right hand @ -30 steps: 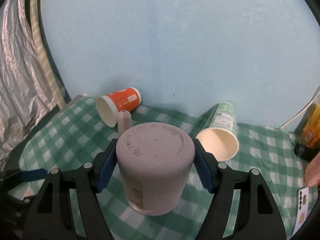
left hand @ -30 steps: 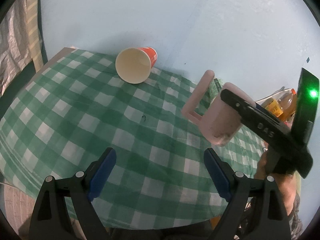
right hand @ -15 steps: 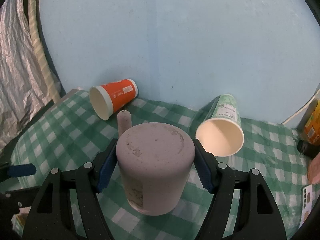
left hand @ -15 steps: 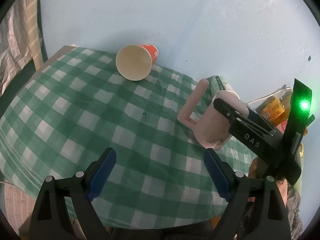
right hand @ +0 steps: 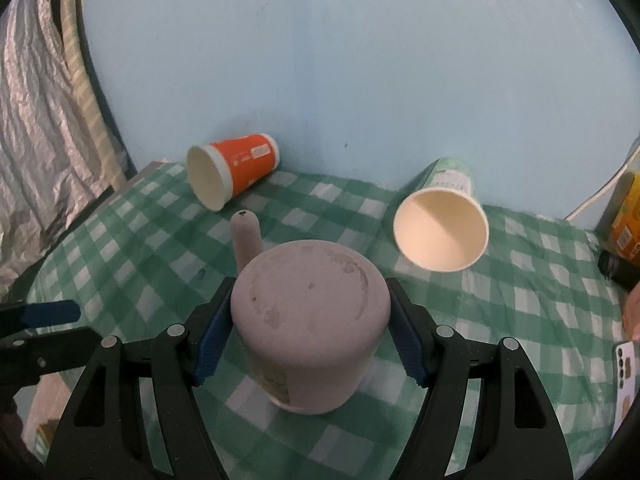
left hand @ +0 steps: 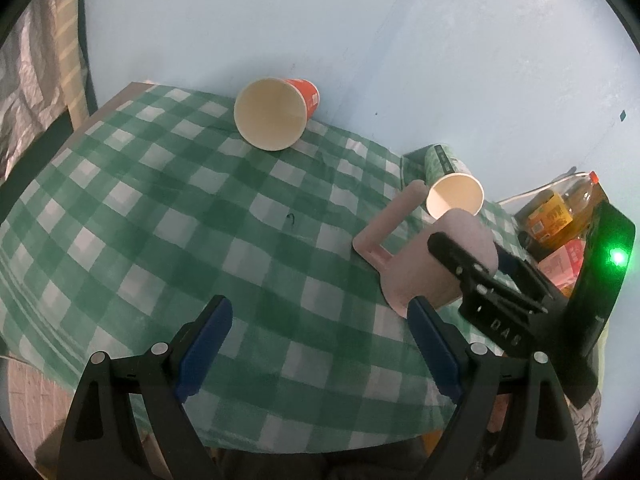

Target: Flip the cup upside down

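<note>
In the left wrist view, the pink mug (left hand: 432, 268) sits mouth-down, tilted, low over or touching the checkered table (left hand: 160, 216), squeezed across its body by the right gripper (left hand: 476, 264); the left gripper (left hand: 320, 340) hovers aside, fingers apart and empty. In the right wrist view, the mug (right hand: 312, 320) looks stiff, smooth and fairly heavy, best gripped mid-wall as here, its handle (right hand: 246, 236) pointing away, the gripper level behind it.

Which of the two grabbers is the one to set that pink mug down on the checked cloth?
The right. The right gripper is shut on the pink mug, base up and mouth down, low over the tablecloth. The left gripper is open and holds nothing, off to the mug's side.
</note>
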